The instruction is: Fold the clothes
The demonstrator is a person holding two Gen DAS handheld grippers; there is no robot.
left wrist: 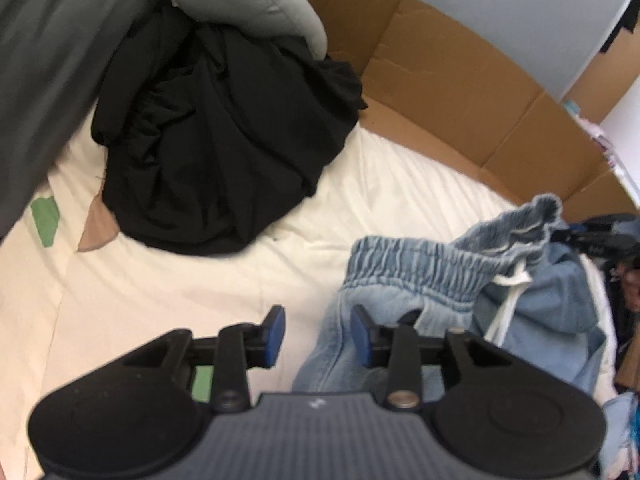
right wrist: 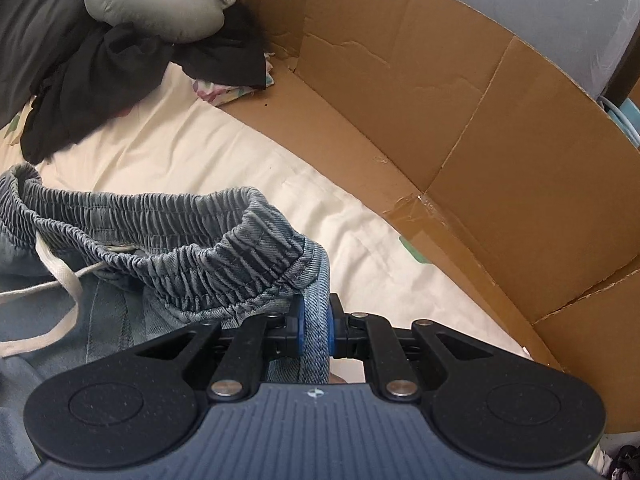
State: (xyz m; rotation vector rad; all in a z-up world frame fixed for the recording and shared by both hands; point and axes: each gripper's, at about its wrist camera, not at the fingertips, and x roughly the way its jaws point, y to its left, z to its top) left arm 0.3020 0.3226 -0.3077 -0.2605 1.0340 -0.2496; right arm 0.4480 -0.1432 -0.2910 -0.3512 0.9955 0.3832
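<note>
We see a pair of light blue denim trousers with a gathered elastic waistband (right wrist: pixel 168 232) lying crumpled on a cream bed sheet (left wrist: pixel 160 280). Our right gripper (right wrist: pixel 315 328) has its jaws clamped on a fold of the denim just below the waistband, the cloth pinched between the blue pads (right wrist: pixel 298 326). A white drawstring (right wrist: pixel 60 280) trails loosely from the waistband across the trouser front.

Our left gripper (left wrist: pixel 318 334) hangs just above the bed with its jaws apart and nothing between them; its right pad sits over the edge of the trousers' leg, while the left pad is over bare sheet.

Further back on the bed, well apart from the trousers, lies a heap of black cloth (left wrist: pixel 224 140), with a grey padded neck pillow (right wrist: pixel 160 12) resting on its far side. A brown cardboard wall (right wrist: pixel 460 100) stands along the far edge of the bed. A green tape strip (left wrist: pixel 45 220) is stuck on the sheet near the black heap.
</note>
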